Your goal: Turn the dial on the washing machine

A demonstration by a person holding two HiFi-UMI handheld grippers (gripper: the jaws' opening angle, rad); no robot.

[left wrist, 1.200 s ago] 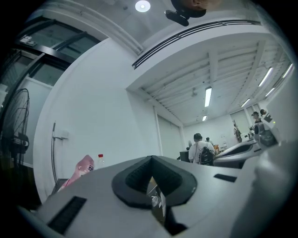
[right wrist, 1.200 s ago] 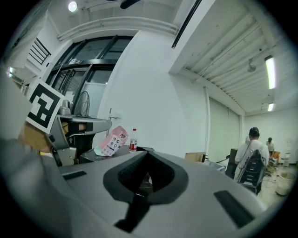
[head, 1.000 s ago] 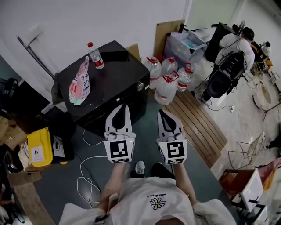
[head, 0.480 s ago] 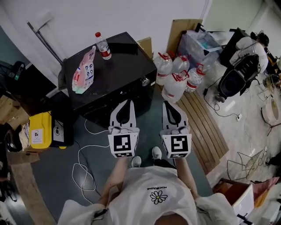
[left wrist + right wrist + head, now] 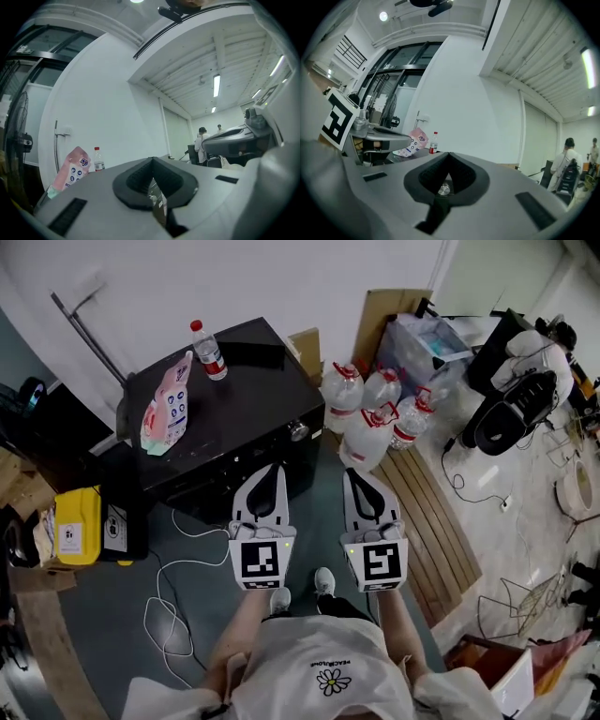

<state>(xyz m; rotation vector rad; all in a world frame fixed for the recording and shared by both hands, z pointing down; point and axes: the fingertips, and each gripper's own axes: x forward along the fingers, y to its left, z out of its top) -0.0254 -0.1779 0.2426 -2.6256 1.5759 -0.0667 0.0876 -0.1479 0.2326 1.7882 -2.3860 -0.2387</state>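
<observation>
The black washing machine (image 5: 234, 423) stands against the white wall, with its silver dial (image 5: 298, 430) on the front right corner. In the head view both grippers hang side by side in front of it, a little short of it. My left gripper (image 5: 272, 470) is shut and holds nothing, with its tip below and left of the dial. My right gripper (image 5: 350, 474) is also shut and empty, off to the dial's lower right. Past the closed jaws in the right gripper view, the dial (image 5: 443, 189) shows small and far off.
A pink pouch (image 5: 166, 409) and a water bottle (image 5: 208, 351) stand on the machine's top. Several large water jugs (image 5: 375, 413) crowd its right side, by wooden slats (image 5: 427, 512). A yellow case (image 5: 75, 526) and a white cable (image 5: 164, 615) lie on the floor to the left.
The head camera has shifted a little, so the machine sits slightly differently in view. Both grippers stay shut, side by side in front of it.
</observation>
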